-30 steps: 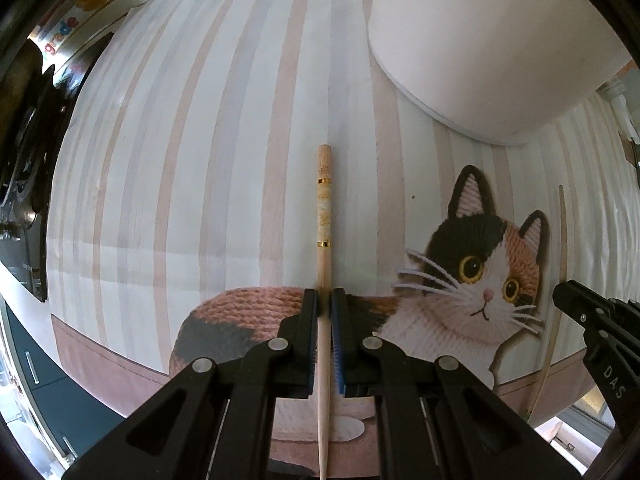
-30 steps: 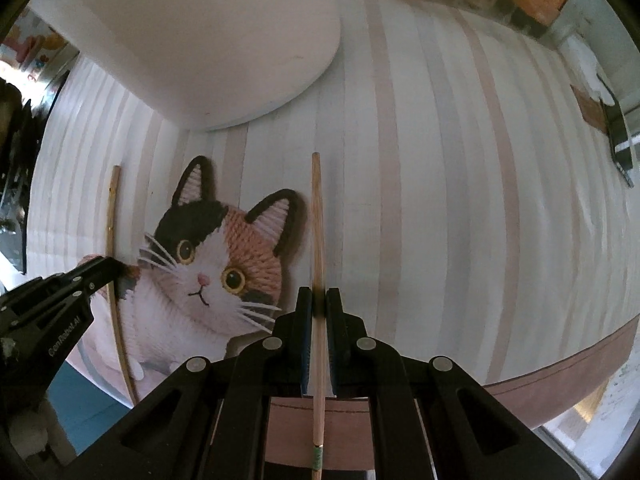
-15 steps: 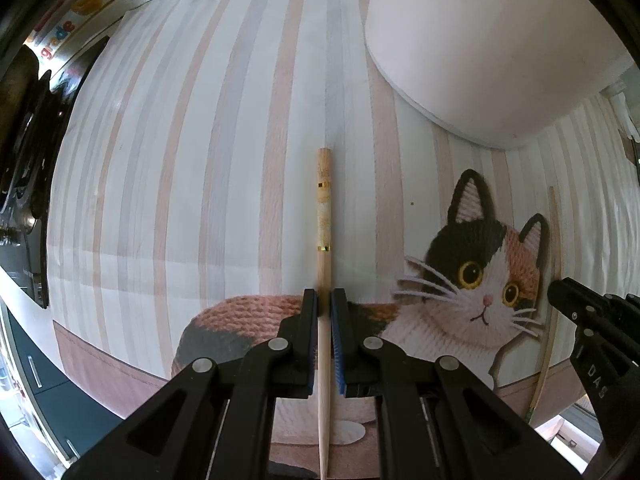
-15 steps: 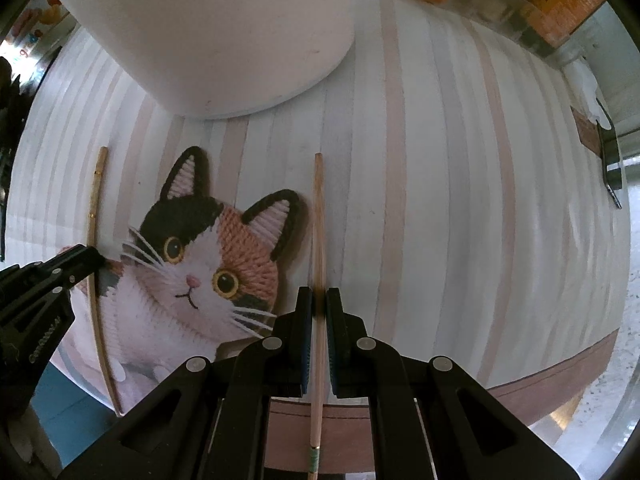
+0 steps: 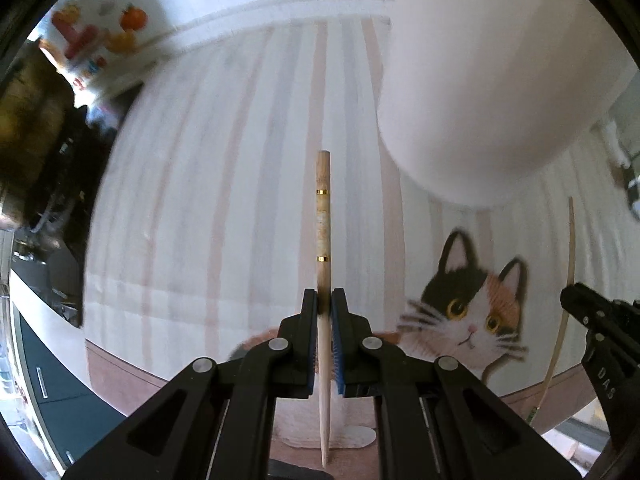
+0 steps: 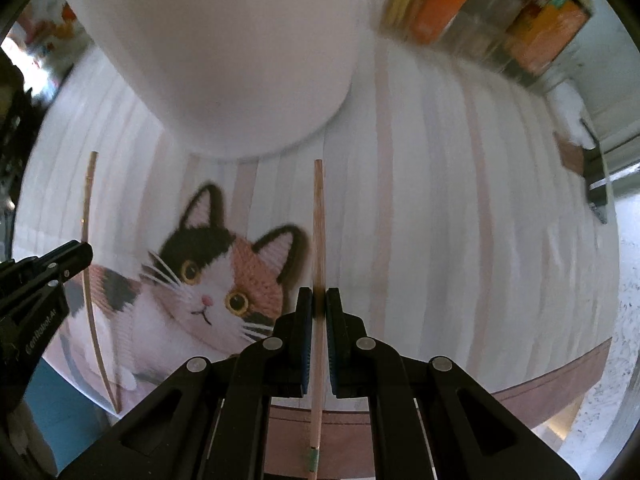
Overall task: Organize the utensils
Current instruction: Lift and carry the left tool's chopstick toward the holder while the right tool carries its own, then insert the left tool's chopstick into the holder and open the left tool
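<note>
Left wrist view: left gripper (image 5: 324,304) clamped on a gold-banded chopstick (image 5: 323,220), thick end forward, over the striped cat-print mat (image 5: 200,200). Lifted and tilted since a second ago; more of the fridge magnets (image 5: 100,36) and the far mat edge now visible, background blurred. White container (image 5: 500,80) at upper right.

Right wrist view: right gripper (image 6: 316,304) pinched on a plain chopstick (image 6: 318,220), green-tipped end rearward. Shifted sideways since earlier; white container (image 6: 240,60) now larger, closer ahead.

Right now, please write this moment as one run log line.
left gripper: shut on banded chopstick | right gripper: shut on plain chopstick | white container: ahead | cat mat: below
</note>
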Demonstrator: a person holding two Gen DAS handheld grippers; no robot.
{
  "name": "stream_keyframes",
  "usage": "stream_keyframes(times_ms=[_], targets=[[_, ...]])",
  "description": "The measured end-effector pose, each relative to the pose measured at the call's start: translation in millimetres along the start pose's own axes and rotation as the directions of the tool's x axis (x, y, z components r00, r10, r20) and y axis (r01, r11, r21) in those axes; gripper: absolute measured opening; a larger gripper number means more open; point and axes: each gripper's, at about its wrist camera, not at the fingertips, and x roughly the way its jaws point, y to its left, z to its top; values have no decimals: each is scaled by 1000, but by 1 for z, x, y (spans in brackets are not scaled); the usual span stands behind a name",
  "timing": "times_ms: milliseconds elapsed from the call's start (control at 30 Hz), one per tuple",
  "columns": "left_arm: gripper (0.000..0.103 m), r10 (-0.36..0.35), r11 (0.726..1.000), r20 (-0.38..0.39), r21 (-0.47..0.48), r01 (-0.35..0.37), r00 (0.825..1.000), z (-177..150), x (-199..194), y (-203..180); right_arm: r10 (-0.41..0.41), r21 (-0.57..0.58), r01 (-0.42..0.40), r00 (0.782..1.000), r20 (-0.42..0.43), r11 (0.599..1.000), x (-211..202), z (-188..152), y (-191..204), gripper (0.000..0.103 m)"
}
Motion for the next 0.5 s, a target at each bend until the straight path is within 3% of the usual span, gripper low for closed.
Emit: stream_keyframes(times_ms=[267,500], targets=[[4,-2,1000,159,-26,6,987,16,-55,15,13,35,-19,987,162,999,-50,5,-6,7],[4,1,999,244,-51,12,970,24,-84,30,35,71,-56,962,269,996,-95,11,-26,6]])
